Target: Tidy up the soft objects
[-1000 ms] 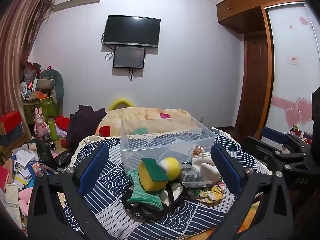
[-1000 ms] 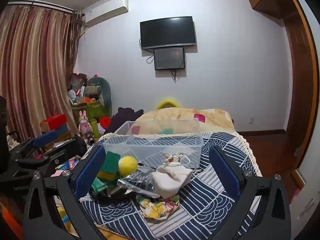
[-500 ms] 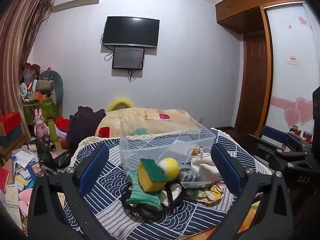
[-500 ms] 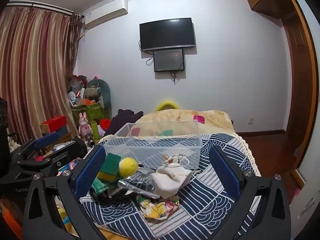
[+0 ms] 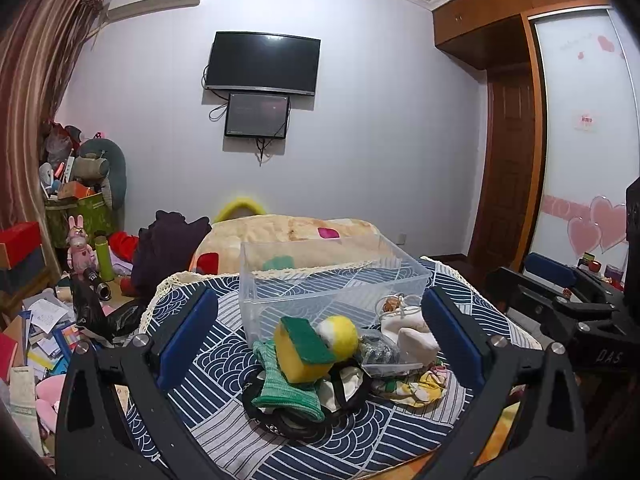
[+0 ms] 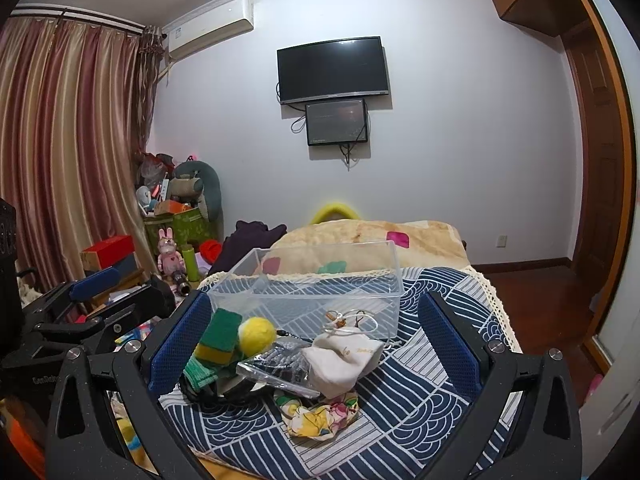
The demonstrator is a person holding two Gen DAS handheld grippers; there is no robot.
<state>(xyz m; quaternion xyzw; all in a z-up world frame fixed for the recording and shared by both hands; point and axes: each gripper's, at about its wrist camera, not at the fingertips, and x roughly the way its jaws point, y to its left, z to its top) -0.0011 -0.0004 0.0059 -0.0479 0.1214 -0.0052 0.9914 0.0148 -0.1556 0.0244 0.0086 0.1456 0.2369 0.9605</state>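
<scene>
A pile of soft things lies on a table with a blue patterned cloth: a yellow and green sponge, a yellow ball, a green sock, a white pouch and a floral cloth. A clear empty plastic bin stands just behind them. My left gripper is open and empty, held back from the pile. My right gripper is open and empty, facing the same pile: the sponge, the ball, the pouch, the floral cloth and the bin.
A clear packet with dark contents and a black strap lie in the pile. A bed with a beige blanket is behind the table. Clutter covers the floor at the left. The other gripper shows at the right edge.
Both grippers have barely shifted; the pile and the bin stay as they were.
</scene>
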